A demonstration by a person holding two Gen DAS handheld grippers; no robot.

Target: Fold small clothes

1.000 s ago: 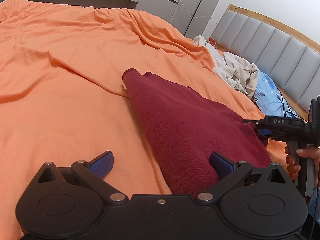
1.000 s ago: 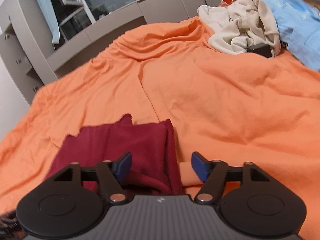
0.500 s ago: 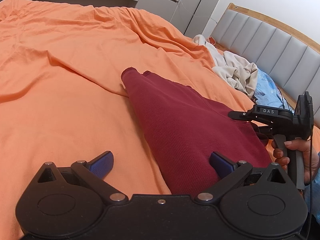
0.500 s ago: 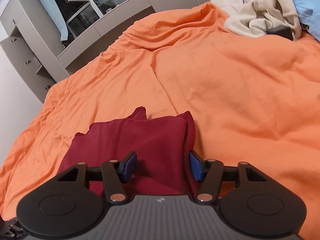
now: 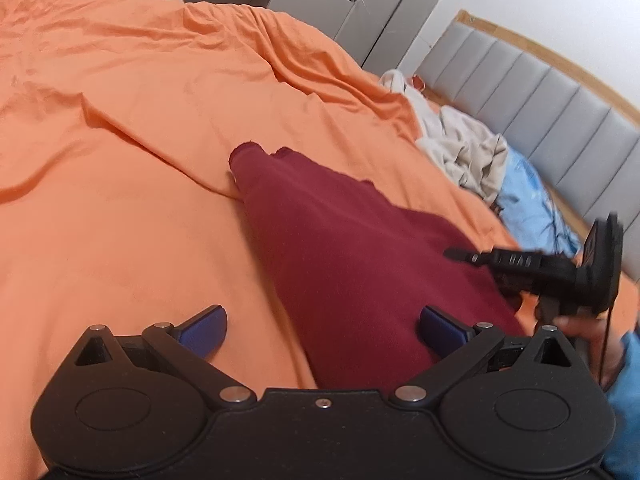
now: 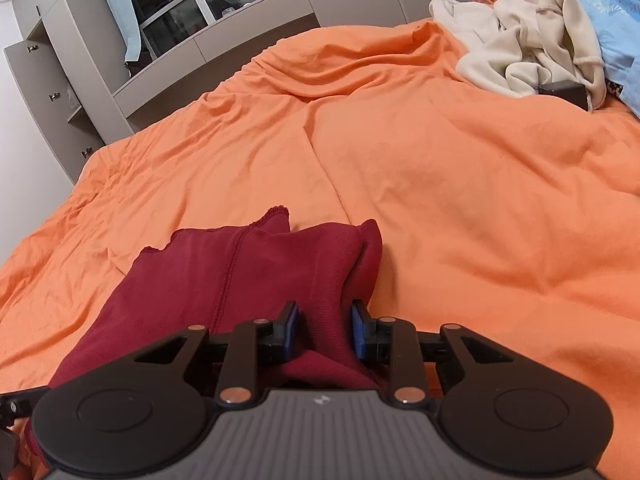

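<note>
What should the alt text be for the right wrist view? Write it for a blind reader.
The right tool pinches a fold of a dark red garment lying on an orange bedsheet. A pile of cream clothes and a pale blue cloth sit at the far right, with grey cabinets behind the bed.

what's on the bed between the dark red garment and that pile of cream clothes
Only bare orange bedsheet lies between the dark red garment and the cream clothes, clearest in the right wrist view.
</note>
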